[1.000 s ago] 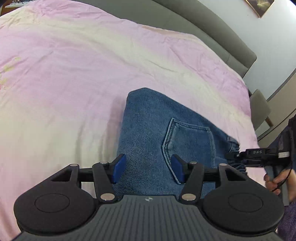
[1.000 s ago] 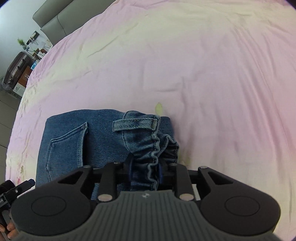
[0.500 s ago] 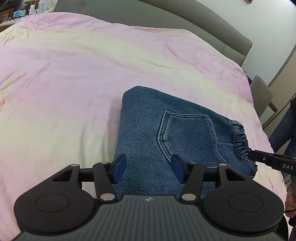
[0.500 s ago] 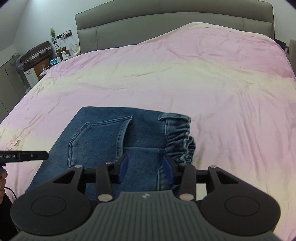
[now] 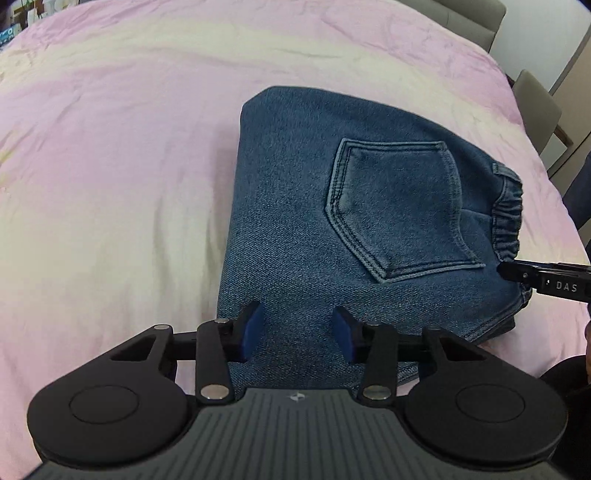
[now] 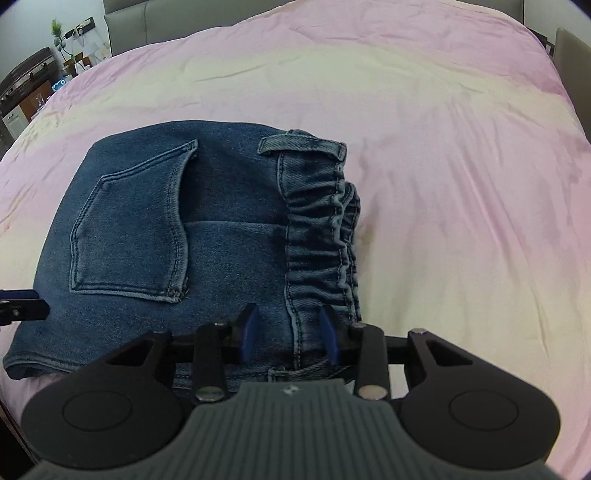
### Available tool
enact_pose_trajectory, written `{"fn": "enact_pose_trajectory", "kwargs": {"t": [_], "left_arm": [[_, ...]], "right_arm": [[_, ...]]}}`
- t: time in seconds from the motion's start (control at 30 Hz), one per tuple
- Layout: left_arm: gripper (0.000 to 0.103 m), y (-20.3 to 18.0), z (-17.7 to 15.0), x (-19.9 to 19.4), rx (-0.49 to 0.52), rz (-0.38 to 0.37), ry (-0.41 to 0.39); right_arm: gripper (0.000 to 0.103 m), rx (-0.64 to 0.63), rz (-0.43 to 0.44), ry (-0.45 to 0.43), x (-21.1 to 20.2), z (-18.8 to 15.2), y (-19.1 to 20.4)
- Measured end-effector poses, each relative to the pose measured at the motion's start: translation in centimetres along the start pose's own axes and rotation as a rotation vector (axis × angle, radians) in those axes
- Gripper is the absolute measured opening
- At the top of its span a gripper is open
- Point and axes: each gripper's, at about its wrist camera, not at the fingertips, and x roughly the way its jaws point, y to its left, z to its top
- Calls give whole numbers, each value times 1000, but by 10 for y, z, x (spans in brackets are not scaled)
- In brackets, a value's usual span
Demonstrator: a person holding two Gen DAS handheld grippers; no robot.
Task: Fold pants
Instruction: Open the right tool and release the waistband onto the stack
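Here the pants [image 5: 332, 206] are blue denim, folded into a compact, roughly square stack that lies flat on the pink and cream bedspread [image 5: 110, 166]. 1 stitched back pocket [image 5: 399, 210] faces up, and the gathered elastic waistband [image 6: 321, 236] runs along 1 side of the stack, with a belt loop [image 6: 299, 144] lying across its far end.

The left gripper [image 5: 298, 334] hangs over the near edge of the stack; its jaws are closing, with denim below and between the blue pads, which do not press on the cloth. The pocket sits ahead and to the right of these jaws, and the folded edge just to their left. The right gripper [image 6: 290, 334] hovers over the near end of the waistband; its jaws are closing too, the seam of the band running between the pads without being pinched. The pocket lies ahead and to the left of them.

Beyond both pairs of jaws the bedspread stretches wide and bare up to the grey headboard [image 6: 155, 18].
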Motion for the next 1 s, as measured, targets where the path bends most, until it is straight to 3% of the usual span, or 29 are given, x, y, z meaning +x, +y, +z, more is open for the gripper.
{"fn": "enact_pose_trajectory", "kwargs": {"t": [0.17,0.37,0.53,0.63,0.7,0.77,1.0], "left_arm": [[52,-4,2,-1,-17,11,16],[51,-9,-6,-27,-18,7,-84],[51,-12,12,-51,-39,-3,-202],[51,-12,33,-49,-28,1,-233],[51,-9,47,-43,-30,-8,-238],[51,-6,60,-35,-35,-16,-242],[43,11,93,1,-115,-47,-276]], "right_arm": [[31,-52,-39,0,2,1,10],[33,-96,-33,-33,-8,3,16],[43,-119,-6,-115,-34,10,18],[42,-112,14,-168,-37,22,15],[28,-116,8,-176,-34,34,16],[24,-107,18,-187,-29,45,16],[24,-100,-8,-154,10,80,14]]}}
